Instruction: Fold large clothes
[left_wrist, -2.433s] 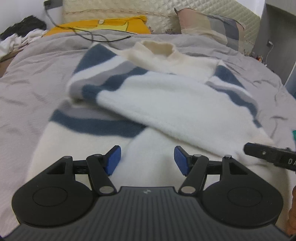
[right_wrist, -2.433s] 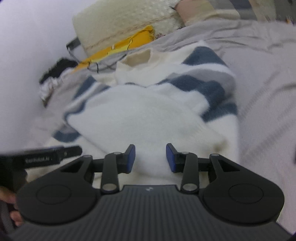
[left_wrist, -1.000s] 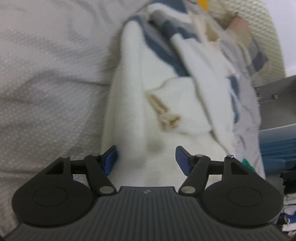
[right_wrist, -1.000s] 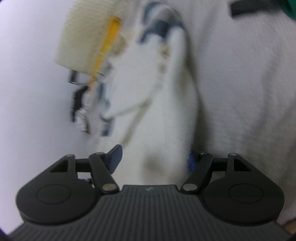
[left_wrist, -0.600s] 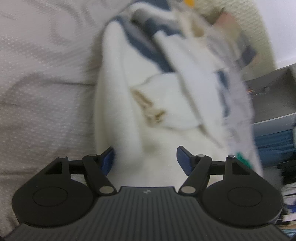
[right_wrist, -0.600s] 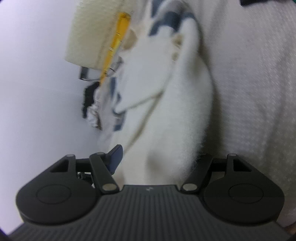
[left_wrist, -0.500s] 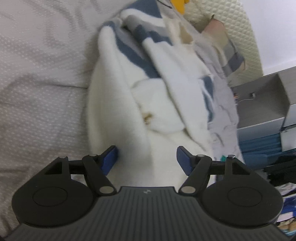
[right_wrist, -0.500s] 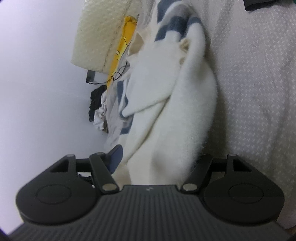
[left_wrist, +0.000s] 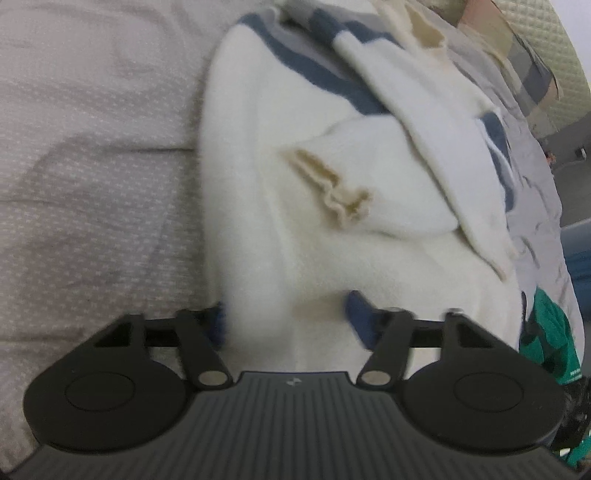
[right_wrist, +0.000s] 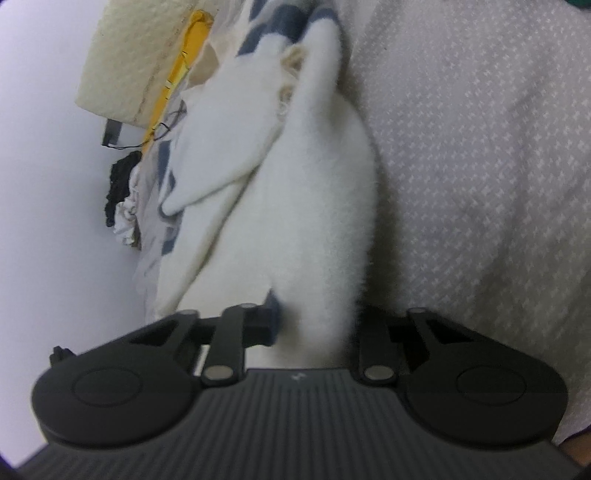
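A fluffy white sweater with blue and grey stripes lies on the grey bed, its sleeves folded across the body and a cream cuff on top. My left gripper straddles the sweater's bottom left corner, jaws wide apart with the hem fabric between them. My right gripper has its jaws closed in on the bottom right corner of the sweater, with a thick bunch of white fabric pinched between them.
The grey dotted bedsheet spreads to the left, and shows to the right in the right wrist view. A cream headboard, a yellow pillow and dark clothes lie at the bed's head. A green object sits at the right.
Both grippers dropped from above the sweater to its bottom corners and pushed onto the hem. The right jaws have narrowed onto the fabric; the left jaws stay wide.
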